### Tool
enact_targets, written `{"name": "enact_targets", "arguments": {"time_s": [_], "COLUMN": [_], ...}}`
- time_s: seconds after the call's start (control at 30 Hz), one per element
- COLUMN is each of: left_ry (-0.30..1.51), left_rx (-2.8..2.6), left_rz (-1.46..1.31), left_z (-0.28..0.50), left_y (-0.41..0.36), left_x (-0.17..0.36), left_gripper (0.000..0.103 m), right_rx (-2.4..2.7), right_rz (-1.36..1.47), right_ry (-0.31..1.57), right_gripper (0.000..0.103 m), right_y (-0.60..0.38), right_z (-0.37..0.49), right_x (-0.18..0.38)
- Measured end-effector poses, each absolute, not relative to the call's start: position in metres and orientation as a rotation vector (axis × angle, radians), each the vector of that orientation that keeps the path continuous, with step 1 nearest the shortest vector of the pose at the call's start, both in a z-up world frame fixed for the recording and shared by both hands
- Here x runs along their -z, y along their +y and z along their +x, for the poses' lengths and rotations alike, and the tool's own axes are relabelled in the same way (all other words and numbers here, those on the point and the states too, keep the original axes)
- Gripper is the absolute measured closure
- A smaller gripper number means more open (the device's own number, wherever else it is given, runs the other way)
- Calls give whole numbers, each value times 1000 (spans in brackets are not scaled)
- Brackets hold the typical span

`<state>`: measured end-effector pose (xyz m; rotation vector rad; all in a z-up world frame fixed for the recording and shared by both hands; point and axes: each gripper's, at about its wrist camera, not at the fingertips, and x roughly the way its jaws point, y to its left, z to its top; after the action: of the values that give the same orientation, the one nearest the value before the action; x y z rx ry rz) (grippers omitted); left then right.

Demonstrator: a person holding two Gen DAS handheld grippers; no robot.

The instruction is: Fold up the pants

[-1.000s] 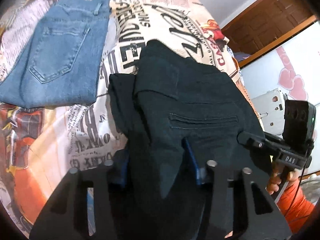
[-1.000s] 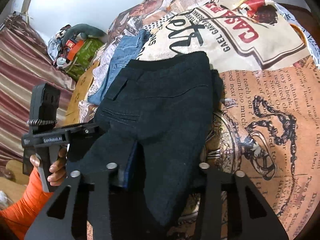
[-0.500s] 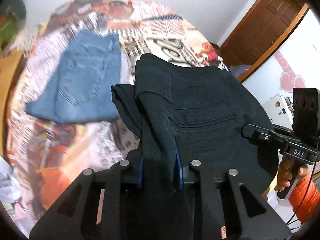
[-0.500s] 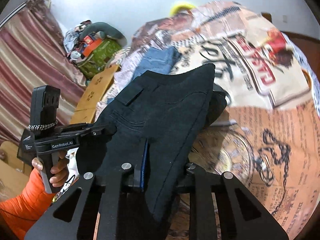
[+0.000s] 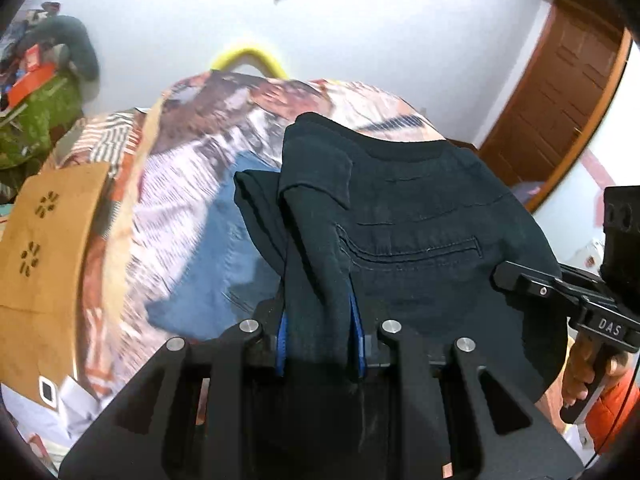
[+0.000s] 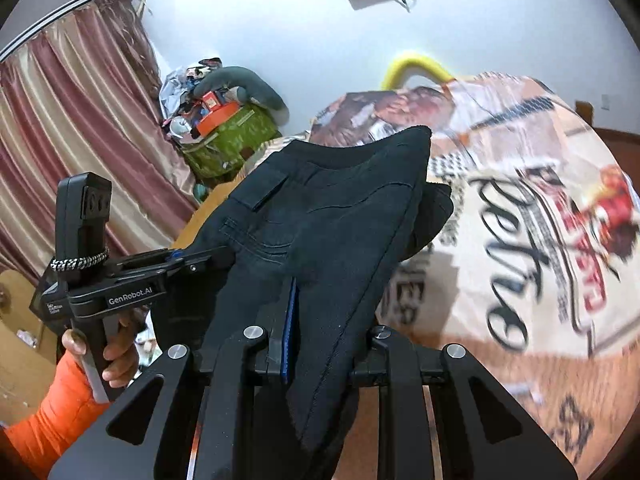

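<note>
Since a second ago: both my hand-held grippers have tipped up with the pants; the wall and a dark frame on it fill the top of each view, where the bed did earlier.
Left hand-held gripper (image 5: 320, 344): its blue pads pinch a thick bunch of cloth at one lower corner of the folded bundle.
Right hand-held gripper (image 6: 320, 340): pinching the other lower corner; cloth hides one finger, so I judge the grip from the fabric hanging out of it.
Pants (image 5: 400, 232): black, folded to a short packet, held off the bed (image 6: 520, 240) between my two grippers, waistband on the far edge.
Look of the pants: dark, matte, fairly heavy weave; a welt pocket with stitching faces the left camera, a belt loop shows in the right view, and a loose inner layer sags out on one side.
Step in hand: I judge this to be carrying the folded packet to where it will be laid, perhaps beside the jeans (image 5: 224, 248).
Doing it well: keep both grippers level and equally apart so the fold stays taut; lower the far waistband edge first, then the near edge, and let go only once the cloth rests flat.
Risk: the sagging inner layer may slip further and spoil the fold.
Further off: jeans lie flat on the printed bedspread under the packet; a brown box (image 5: 44, 240) stands by the bed's side.
Farthest: white wall, wooden door (image 5: 560, 92).
</note>
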<state>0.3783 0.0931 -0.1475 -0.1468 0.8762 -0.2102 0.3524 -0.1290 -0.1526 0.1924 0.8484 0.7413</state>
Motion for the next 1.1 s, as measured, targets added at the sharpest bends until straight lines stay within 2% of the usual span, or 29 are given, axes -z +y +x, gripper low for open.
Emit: {"name": "enact_targets", "arguments": {"time_s": [0.17,0.37,0.63,0.7,0.93,1.1], "left_ry": [871,894,1016,1039,1031,1040], "left_rx": [155,107,29,33,21,-27], "left_rz": [-124,-83,-59,-44,-84,-95], "left_z": [419,461,507,508,493,475], "left_y": [115,129,145,147,158,172], "left_x": [158,197,283,302,303,293], "left_gripper": [79,79,78,74,60,58], "right_rx": [-747,-732,-701,-680,-627,-575], "right_rz": [180,159,83,51,-12,-86], "right_ry": [842,885,993,1035,1082,1060], "right_gripper": [86,86,87,87,79,72], "right_y": [-100,-74,-40,-35,-48,-64], "right_z": [388,423,463,466,461,445], "right_x": [163,193,255,273,290,280]}}
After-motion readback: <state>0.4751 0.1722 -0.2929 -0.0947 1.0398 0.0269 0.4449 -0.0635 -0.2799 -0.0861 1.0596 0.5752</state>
